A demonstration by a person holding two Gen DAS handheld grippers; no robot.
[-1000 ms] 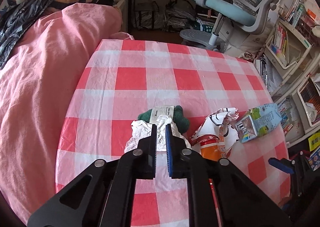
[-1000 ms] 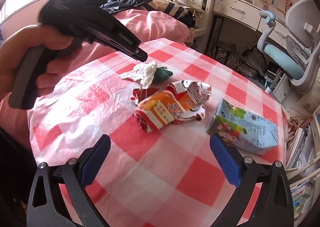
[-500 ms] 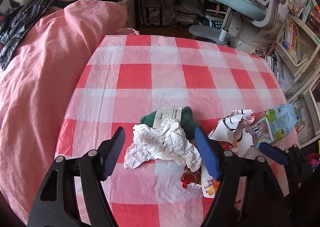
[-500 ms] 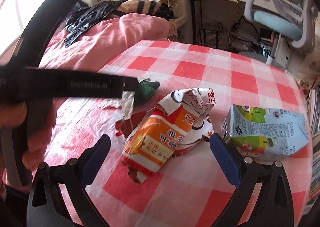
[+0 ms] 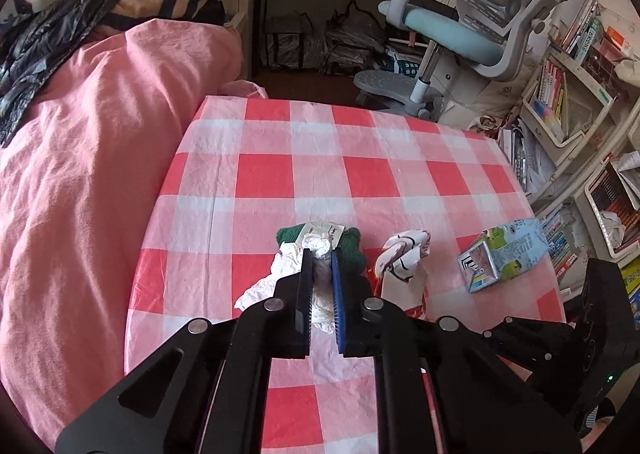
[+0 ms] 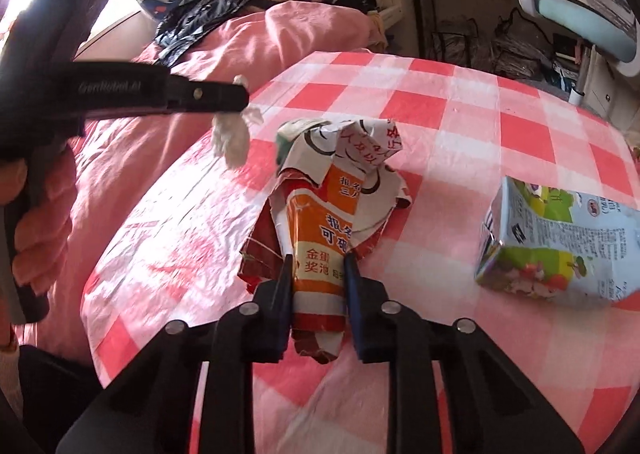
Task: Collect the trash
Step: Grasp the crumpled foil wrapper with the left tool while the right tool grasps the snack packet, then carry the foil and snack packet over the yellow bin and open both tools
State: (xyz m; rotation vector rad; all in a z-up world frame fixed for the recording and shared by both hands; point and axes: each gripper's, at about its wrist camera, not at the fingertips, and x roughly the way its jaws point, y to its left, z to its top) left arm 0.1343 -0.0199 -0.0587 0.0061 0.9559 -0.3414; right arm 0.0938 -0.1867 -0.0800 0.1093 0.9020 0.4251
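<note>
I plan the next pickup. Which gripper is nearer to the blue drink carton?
Right. The right gripper, closing on the orange wrapper, is beside the blue drink carton. The left gripper, pinching white tissue, is beyond the wrapper.

A thin, wrinkled red-and-white checked plastic cover [image 5: 360,181] with a faint sheen lies over the desk. The crumpled white tissue paper [image 5: 316,296] looks soft and matt, while the crushed orange-and-white printed paper wrapper [image 6: 340,209] and pale blue printed drink carton [image 6: 560,246] are smooth and slightly glossy. The bed's pink cloth cover [image 5: 92,173] is matt and creased.
</note>
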